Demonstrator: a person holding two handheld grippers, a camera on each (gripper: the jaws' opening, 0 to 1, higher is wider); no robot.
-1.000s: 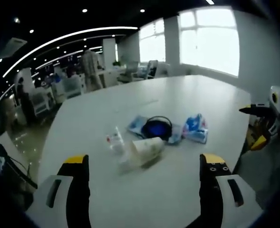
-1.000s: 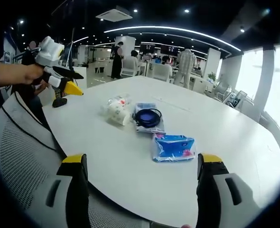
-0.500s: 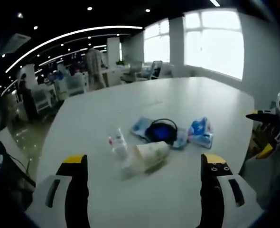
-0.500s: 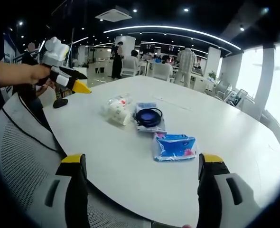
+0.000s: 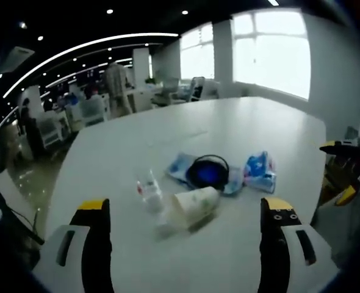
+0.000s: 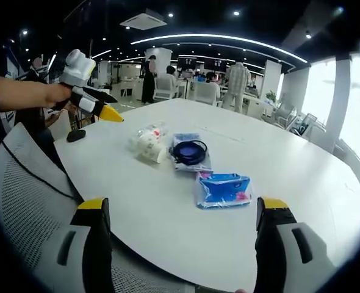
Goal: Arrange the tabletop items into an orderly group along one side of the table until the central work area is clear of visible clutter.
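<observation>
Nothing is being gripped yet: the right tongs (image 6: 183, 244) are being held wide apart at the near edge of the bench (image 6: 302, 177), over a mesh chair back (image 6: 27, 207). The left tongs (image 5: 184, 241) are likewise being kept spread and empty. The clutter is lying mid-bench, and the work appears to be barely begun. Nearest the right tongs the blue wipes pack (image 6: 223, 188) is resting; just beyond it sits the black cable coil (image 6: 190, 152) (on a flat pouch), with the paper cup (image 6: 149, 144) beside the coil. All of it is waiting to be moved aside.
</observation>
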